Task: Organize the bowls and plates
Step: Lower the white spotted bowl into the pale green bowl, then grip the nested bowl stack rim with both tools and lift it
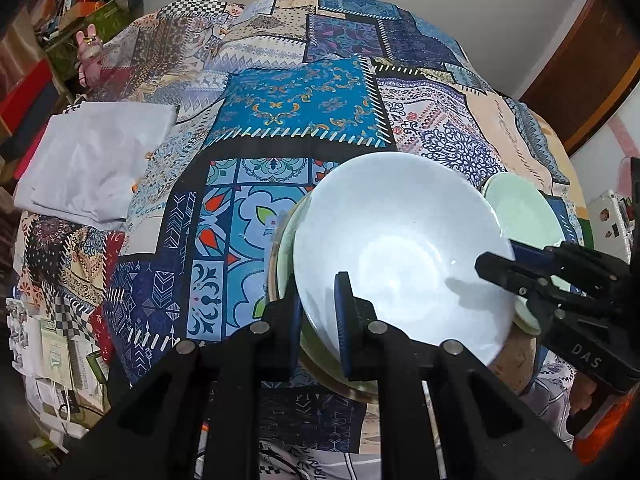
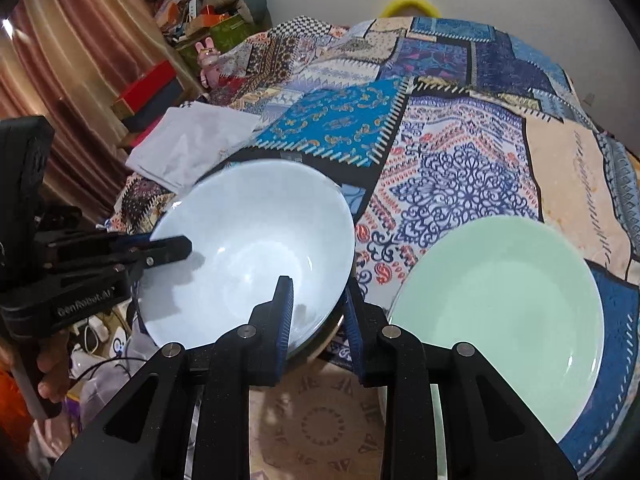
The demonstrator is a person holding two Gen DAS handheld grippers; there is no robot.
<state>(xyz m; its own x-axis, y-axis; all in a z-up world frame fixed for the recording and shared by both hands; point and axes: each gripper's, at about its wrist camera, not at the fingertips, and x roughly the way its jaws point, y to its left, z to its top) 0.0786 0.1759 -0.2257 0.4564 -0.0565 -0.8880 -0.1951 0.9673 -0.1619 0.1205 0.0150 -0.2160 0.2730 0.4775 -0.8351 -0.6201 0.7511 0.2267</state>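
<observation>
White bowl [image 1: 400, 256] held tilted above the patchwork tablecloth [image 1: 304, 108], near its front edge. Left gripper [image 1: 320, 316] clamps the near rim, one finger inside, one outside; right gripper [image 2: 318, 312] likewise grips the opposite rim. Green plate [image 2: 504, 312] lies just beside, right. Folded grey cloth [image 1: 96, 168] far left; the cloth's middle is bare.

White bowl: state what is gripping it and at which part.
Both grippers hold the white bowl by its rim: the left gripper pinches the near edge in its view, and the right gripper straddles the rim on the side nearest the green plate.
</observation>
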